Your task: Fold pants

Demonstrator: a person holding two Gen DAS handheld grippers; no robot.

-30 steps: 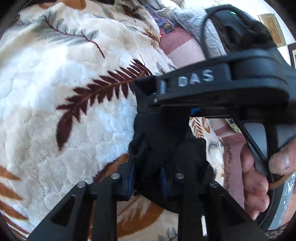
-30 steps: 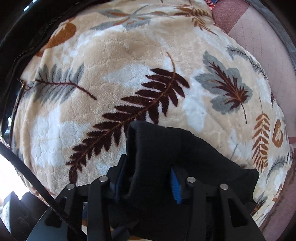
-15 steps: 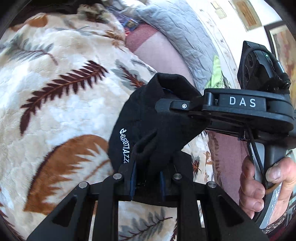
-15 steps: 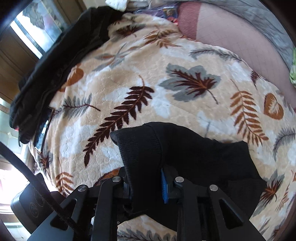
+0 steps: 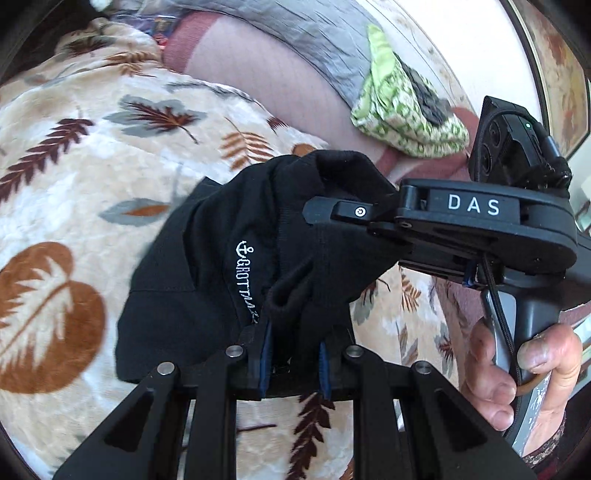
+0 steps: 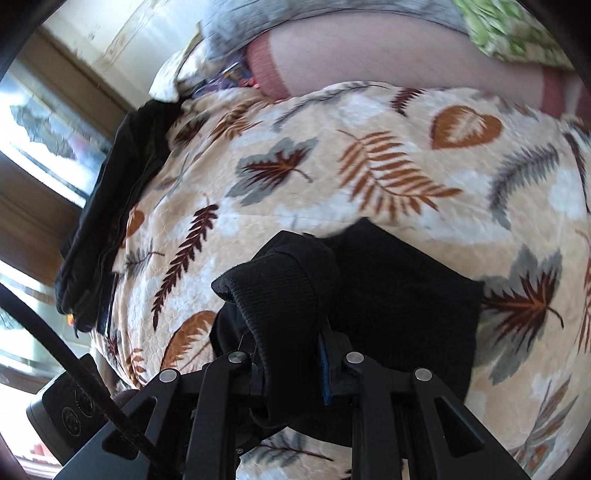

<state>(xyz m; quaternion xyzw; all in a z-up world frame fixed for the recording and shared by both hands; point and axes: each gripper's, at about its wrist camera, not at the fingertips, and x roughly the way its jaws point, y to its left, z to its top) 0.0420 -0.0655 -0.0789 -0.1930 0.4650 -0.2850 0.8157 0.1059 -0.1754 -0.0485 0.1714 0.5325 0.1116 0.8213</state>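
Note:
The black pants (image 5: 207,280), with white lettering and an anchor logo, hang bunched above the leaf-patterned blanket (image 5: 74,177). My left gripper (image 5: 293,356) is shut on one edge of the fabric. My right gripper (image 6: 291,354) is shut on a ribbed black cuff or waistband of the pants (image 6: 280,280). In the left wrist view the right gripper (image 5: 332,214) comes in from the right, its fingers buried in the upper edge of the pants. Both hold the garment lifted; the rest of the pants (image 6: 406,295) drapes down toward the blanket.
A dark jacket (image 6: 107,229) lies along the blanket's left edge by a window. A pink cushion (image 5: 266,77), a grey quilt (image 5: 295,33) and a green patterned cloth (image 5: 402,110) lie at the far side.
Both grippers have risen and tilted up with the pants. The garment has lifted off the blanket and more of the bed's far side shows.

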